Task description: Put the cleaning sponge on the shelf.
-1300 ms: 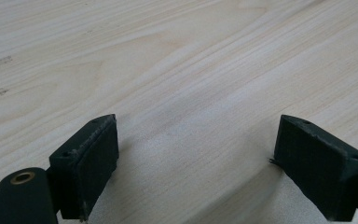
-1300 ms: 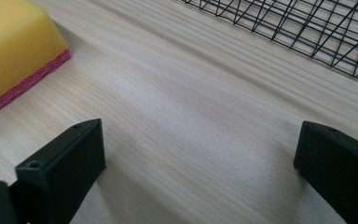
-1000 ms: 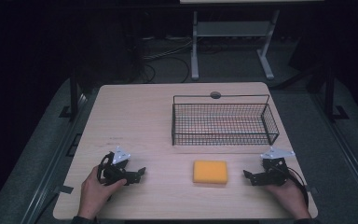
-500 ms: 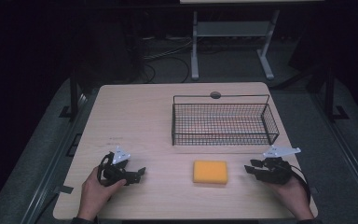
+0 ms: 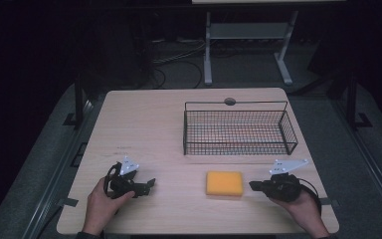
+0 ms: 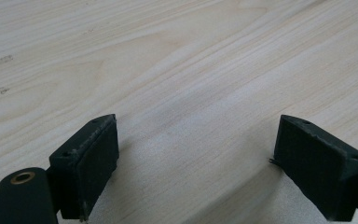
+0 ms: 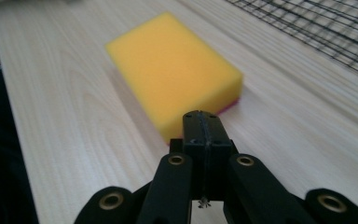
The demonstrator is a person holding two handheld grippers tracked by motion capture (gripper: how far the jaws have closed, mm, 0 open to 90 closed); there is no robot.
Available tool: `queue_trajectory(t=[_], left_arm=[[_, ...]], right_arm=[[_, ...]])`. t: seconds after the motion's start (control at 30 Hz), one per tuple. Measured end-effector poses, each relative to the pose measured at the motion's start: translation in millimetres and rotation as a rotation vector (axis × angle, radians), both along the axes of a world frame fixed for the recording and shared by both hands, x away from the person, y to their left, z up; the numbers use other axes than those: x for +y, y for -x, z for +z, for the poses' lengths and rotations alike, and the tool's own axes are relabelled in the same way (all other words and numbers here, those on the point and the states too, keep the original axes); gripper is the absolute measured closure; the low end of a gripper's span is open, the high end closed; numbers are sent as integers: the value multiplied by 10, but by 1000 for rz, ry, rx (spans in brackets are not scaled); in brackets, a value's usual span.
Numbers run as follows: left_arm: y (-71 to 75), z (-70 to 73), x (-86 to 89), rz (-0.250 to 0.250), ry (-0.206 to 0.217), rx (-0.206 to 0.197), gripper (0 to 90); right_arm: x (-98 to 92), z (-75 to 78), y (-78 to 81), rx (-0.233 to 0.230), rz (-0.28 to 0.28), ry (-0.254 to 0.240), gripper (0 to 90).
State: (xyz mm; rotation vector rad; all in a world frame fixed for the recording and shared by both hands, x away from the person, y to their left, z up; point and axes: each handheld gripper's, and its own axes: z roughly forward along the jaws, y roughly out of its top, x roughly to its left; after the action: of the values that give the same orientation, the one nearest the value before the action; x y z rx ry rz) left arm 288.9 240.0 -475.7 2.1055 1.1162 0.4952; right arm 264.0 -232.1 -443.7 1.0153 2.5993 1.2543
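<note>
A yellow sponge (image 5: 224, 183) lies flat on the wooden table (image 5: 144, 124) near its front edge. My right gripper (image 5: 252, 185) hovers just right of it and points at it. Its jaws have just been closing and now stand shut with nothing between them. In the right gripper view the shut tips (image 7: 203, 123) sit just short of the sponge's (image 7: 172, 70) near corner. My left gripper (image 5: 149, 184) rests at the front left, well apart from the sponge. In the left gripper view its jaws (image 6: 196, 158) stand open over bare wood.
A black wire basket (image 5: 236, 103) stands behind the sponge on the right half of the table; its mesh (image 7: 317, 28) shows at the upper right of the right gripper view. A dark round grommet (image 5: 230, 101) sits at the far edge.
The right gripper's jaws went from wide open to shut, and the hand rose a little and shifted. The left hand and the sponge stayed put.
</note>
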Motion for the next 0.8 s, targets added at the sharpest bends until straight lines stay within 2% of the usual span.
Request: queue_trajectory(t=[0.2,0.57,0.8], left_arm=[[0,0,0,0,0,1,131],[0,0,0,0,-1,0,131],[0,0,0,0,0,0,131]], right_arm=[[108,4,38,13,47,-18,896],[322,-54,72,46,125,-8,896],[349,-102,40,61,126,17,896]])
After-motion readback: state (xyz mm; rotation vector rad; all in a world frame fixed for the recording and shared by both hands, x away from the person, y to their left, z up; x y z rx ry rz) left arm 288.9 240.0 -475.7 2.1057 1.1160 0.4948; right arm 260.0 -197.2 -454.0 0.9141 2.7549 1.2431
